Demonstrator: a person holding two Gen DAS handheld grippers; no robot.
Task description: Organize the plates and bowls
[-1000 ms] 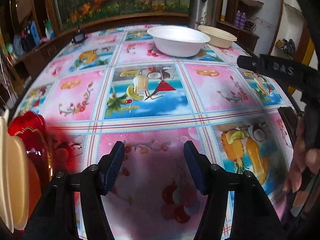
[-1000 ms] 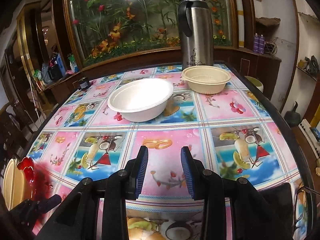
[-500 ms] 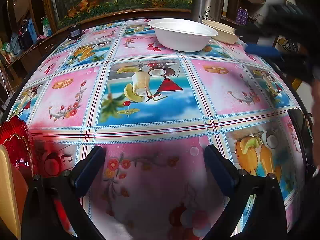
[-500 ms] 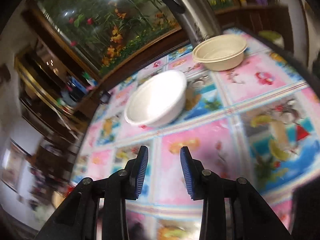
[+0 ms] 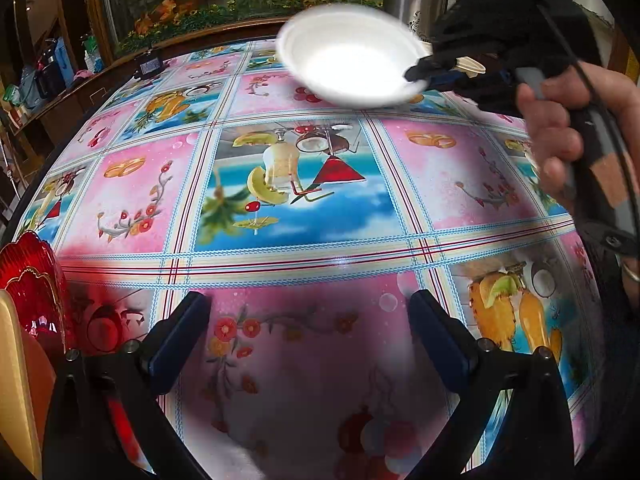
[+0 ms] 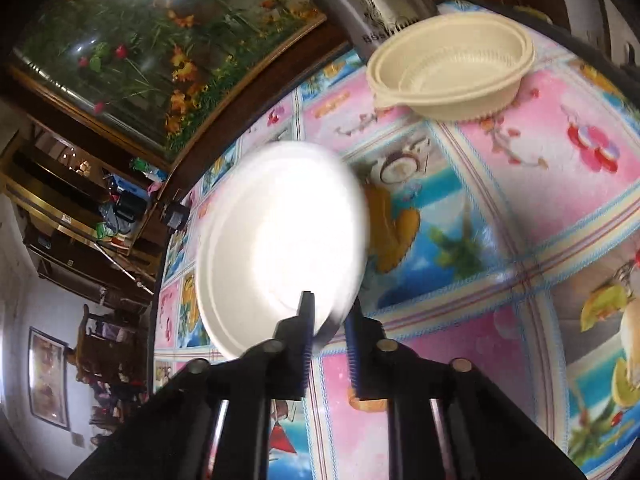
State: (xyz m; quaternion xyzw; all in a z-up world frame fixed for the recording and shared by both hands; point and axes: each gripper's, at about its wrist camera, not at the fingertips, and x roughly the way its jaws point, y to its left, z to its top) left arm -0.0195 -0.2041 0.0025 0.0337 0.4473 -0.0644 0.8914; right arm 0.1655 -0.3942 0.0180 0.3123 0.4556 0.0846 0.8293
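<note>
Jaws on my right gripper (image 6: 329, 322) had just been closing, and they were clamped on the near rim of the white bowl (image 6: 280, 240), one finger inside the rim and the other outside. From the left wrist view, that white bowl (image 5: 352, 60) sat at about one o'clock, blurred and tipped so its inside faced me, with the right gripper (image 5: 420, 74) pinching its right edge and a hand (image 5: 568, 120) wrapped around the gripper's handle. Whether its base touched the table (image 5: 460, 184) I could not tell. My left gripper (image 5: 308, 336) was spread wide with nothing between its fingers, over the flowered tablecloth (image 5: 288, 340) at six o'clock. At nine o'clock in that view stood a red glass plate (image 5: 32, 276) on edge, with a cream plate (image 5: 16, 380) just beside it toward eight o'clock. In the right wrist view a cream bowl (image 6: 452, 68) rested on the table at one o'clock, close in front of a steel flask (image 6: 372, 4) at twelve o'clock.
</note>
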